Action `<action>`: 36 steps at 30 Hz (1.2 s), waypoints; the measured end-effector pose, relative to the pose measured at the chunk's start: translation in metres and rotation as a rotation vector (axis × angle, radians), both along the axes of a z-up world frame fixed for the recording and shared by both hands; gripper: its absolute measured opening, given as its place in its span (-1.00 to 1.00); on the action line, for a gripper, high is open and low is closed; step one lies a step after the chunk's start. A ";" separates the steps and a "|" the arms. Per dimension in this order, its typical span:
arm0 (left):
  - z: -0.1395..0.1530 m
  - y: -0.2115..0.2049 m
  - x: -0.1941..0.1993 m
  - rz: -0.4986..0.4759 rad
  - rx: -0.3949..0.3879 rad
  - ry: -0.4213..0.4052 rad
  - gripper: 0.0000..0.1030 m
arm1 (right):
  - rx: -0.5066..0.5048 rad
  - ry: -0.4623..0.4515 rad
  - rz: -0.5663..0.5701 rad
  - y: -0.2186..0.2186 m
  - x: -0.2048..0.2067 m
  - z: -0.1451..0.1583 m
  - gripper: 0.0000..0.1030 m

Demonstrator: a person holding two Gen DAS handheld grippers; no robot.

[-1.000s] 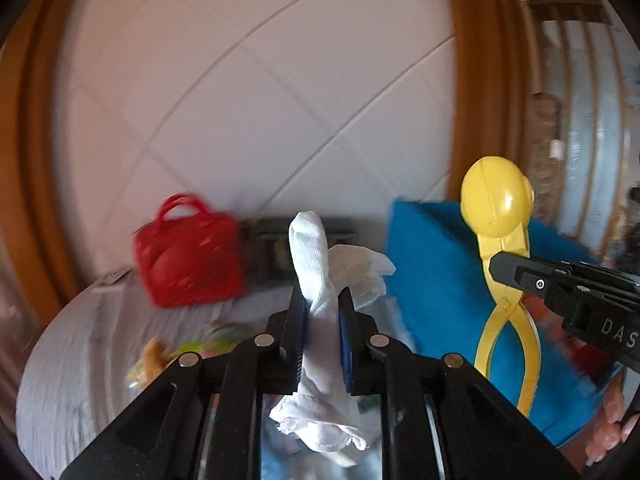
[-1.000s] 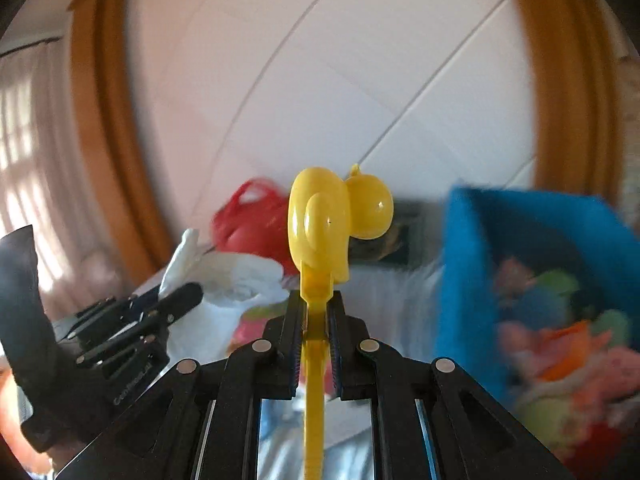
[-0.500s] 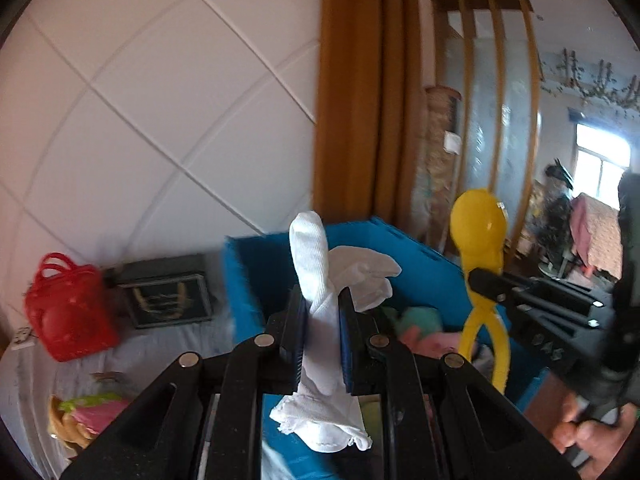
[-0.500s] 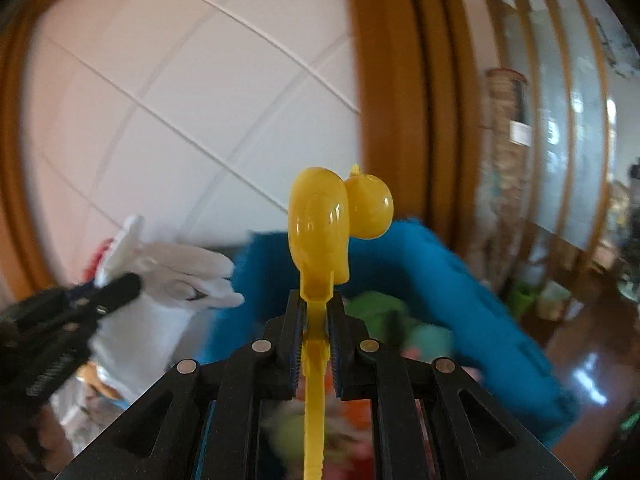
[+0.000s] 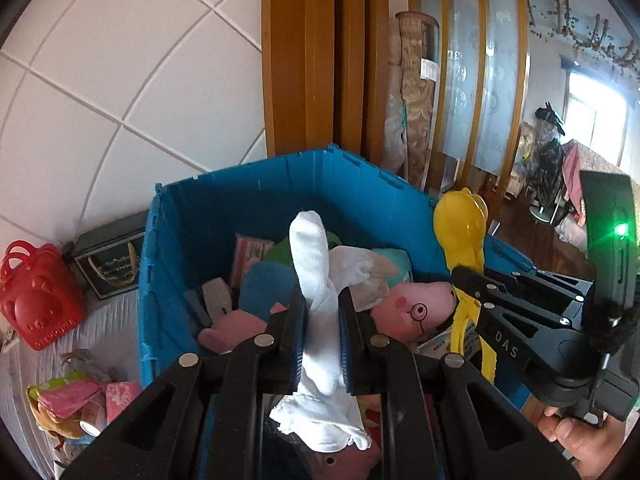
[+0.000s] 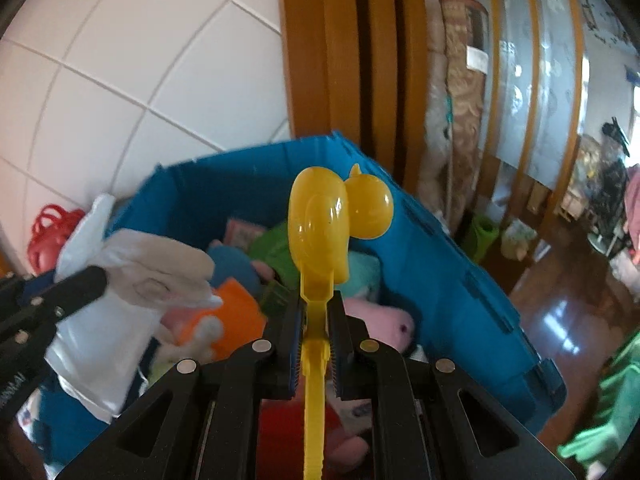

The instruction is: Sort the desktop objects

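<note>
We clamp the sock (image 5: 320, 312) in the left gripper (image 5: 321, 334) and the tongs (image 6: 320, 240) in the right gripper (image 6: 316, 344), both above the bin (image 5: 256, 192) ahead; we should lower before letting go.

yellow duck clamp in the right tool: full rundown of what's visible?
The yellow duck clamp looks like glossy moulded plastic: two duck-shaped half shells on top, slightly parted, on a flat stem that splits into two looped handles in the left wrist view. It stands upright, its stem pinched in the right tool, whose jaws are shut on it. It hangs above the blue bin of plush toys; only the tool visibly touches it.
</note>
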State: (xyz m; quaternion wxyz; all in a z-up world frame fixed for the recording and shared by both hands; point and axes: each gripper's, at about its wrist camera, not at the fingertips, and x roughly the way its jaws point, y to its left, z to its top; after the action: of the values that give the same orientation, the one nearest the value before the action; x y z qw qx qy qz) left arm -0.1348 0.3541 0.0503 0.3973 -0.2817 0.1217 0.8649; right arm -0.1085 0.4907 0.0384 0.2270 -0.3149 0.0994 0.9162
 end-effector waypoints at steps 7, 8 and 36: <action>-0.011 0.012 -0.004 0.012 -0.029 -0.014 -0.72 | 0.001 -0.092 -0.037 0.020 -0.001 -0.023 -0.75; -0.013 0.012 -0.003 0.014 -0.033 -0.013 -0.72 | 0.008 -0.101 -0.040 0.019 -0.002 -0.023 -0.74; 0.011 -0.071 0.008 0.119 0.102 0.102 0.47 | 0.064 0.009 -0.043 -0.028 0.020 -0.005 1.00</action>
State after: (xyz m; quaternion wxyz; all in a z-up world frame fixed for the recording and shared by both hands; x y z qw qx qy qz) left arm -0.1268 0.2827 0.0616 0.3523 -0.2232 0.0807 0.9053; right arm -0.0886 0.4625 0.0336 0.2563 -0.3010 0.0779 0.9152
